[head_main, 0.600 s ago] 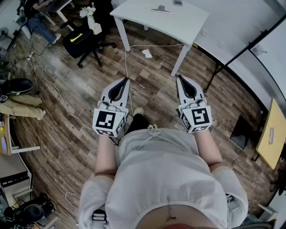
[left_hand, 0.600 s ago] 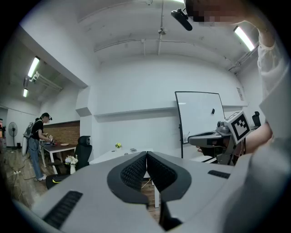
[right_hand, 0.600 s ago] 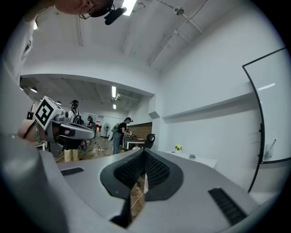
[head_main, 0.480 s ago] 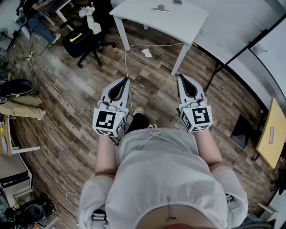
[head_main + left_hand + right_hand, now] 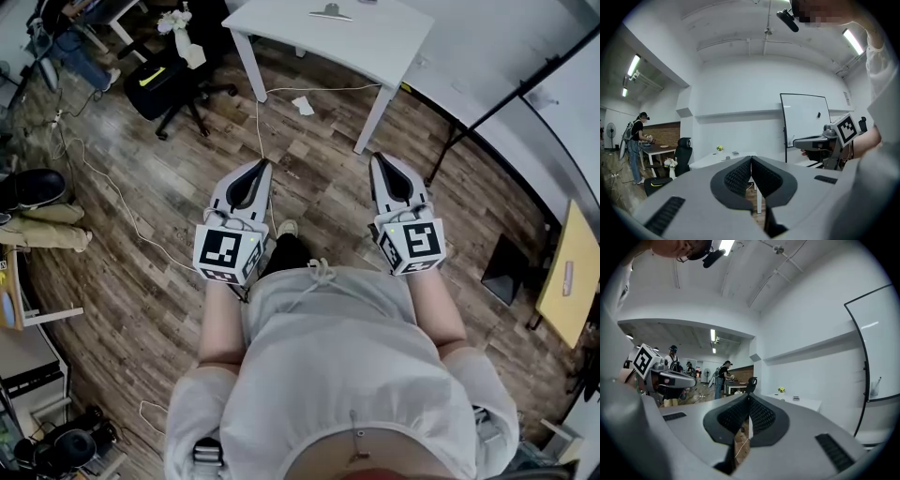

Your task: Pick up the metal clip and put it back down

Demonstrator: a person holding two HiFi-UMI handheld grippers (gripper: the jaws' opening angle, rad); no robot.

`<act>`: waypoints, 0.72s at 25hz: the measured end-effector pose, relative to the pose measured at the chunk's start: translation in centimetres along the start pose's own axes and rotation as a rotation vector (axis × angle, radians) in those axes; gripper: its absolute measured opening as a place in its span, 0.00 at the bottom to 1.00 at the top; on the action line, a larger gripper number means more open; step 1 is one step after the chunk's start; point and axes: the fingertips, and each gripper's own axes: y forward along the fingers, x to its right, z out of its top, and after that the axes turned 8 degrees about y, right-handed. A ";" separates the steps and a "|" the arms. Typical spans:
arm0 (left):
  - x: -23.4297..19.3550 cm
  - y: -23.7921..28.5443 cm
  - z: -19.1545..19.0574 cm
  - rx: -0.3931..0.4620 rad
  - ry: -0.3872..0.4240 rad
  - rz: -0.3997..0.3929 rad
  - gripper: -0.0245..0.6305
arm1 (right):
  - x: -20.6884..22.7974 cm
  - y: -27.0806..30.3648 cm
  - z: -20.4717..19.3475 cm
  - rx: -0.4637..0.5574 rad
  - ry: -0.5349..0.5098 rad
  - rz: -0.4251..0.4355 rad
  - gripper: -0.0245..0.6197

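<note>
Change from the earlier frame: the white table [image 5: 375, 42] and the metal clip [image 5: 330, 11] sit higher in the head view, with the clip now at the picture's top edge. Both grippers keep their place.
Grippers, two: left gripper [image 5: 265, 165] and right gripper [image 5: 376, 157]. Each has its jaws pressed together with nothing between them.
Metal clip, one: on the tabletop, well apart from both grippers.
Open room: wooden floor [image 5: 319, 187] between the grippers and the table's near edge.
Black chair [image 5: 178, 80], one: left of the table.
</note>
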 end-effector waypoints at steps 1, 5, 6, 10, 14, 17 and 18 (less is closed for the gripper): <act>0.0 0.1 -0.1 -0.003 0.000 0.000 0.07 | 0.3 0.2 0.1 0.010 0.008 -0.008 0.04; -0.3 0.9 -0.4 -0.012 0.003 0.000 0.07 | 1.7 1.4 0.4 0.035 0.029 -0.029 0.68; -0.5 1.2 -0.4 -0.013 0.004 0.002 0.07 | 2.1 1.8 0.6 0.042 0.029 -0.040 0.71; -2.1 2.9 -0.4 -0.011 0.003 0.005 0.07 | 3.3 3.6 0.8 0.037 0.020 -0.058 0.73; -4.3 5.0 -1.1 -0.010 0.006 -0.012 0.07 | 3.9 6.8 -0.2 -0.005 0.028 -0.051 0.73; -6.8 7.2 -2.1 -0.019 0.007 -0.032 0.07 | 4.5 10.3 -0.8 -0.021 0.043 -0.057 0.73; -8.0 8.1 -2.4 -0.020 0.005 -0.039 0.07 | 4.5 11.6 -0.9 -0.024 0.043 -0.062 0.73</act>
